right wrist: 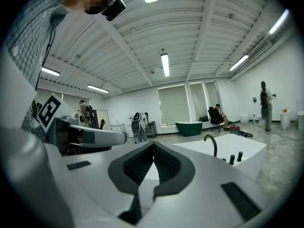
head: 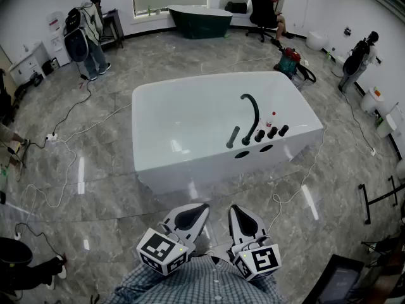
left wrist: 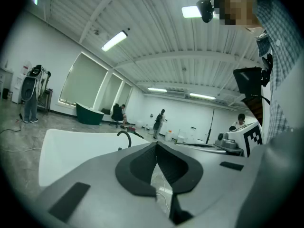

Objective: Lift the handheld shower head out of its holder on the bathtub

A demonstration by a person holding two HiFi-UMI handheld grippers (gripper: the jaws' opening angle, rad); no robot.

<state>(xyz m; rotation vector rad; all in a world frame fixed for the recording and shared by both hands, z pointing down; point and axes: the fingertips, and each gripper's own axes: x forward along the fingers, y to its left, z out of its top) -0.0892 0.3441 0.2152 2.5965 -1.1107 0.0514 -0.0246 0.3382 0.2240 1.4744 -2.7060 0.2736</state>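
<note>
The fingers (left wrist: 142, 167) of the left gripper (left wrist: 156, 145) are pressed together with nothing between them. The right gripper (right wrist: 153, 145) is the same, its ribbed dark pads (right wrist: 167, 165) meeting at the tips and holding nothing. Both hang well short of the white freestanding bathtub (head: 190, 173), off its near long side.

The slim dark handheld shower head (head: 233, 137) looks to stand tilted in its holder on the bathtub's near rim deck. It is just beside the black arched spout (head: 252, 114) and a row of three black knobs (head: 272, 132). It is small in the head view, so that reading is likely rather than certain. It has not been lifted.

The step in hand is, I judge, the approach. To do it well, one gripper should open its jaws before it reaches the bathtub and come in over the near rim. It should then close around the shower head's shaft, clear of the spout's arch, and draw it out along its own tilt rather than straight up. A hose may trail behind it and should be allowed for.

Only the head view shows the shower head and the whole row of fittings. The right gripper view shows the spout (right wrist: 211, 145) and two knobs at the bathtub's edge from the side, but no shower head that I can pick out. The left gripper view catches the spout (left wrist: 124, 137) alone.
</note>
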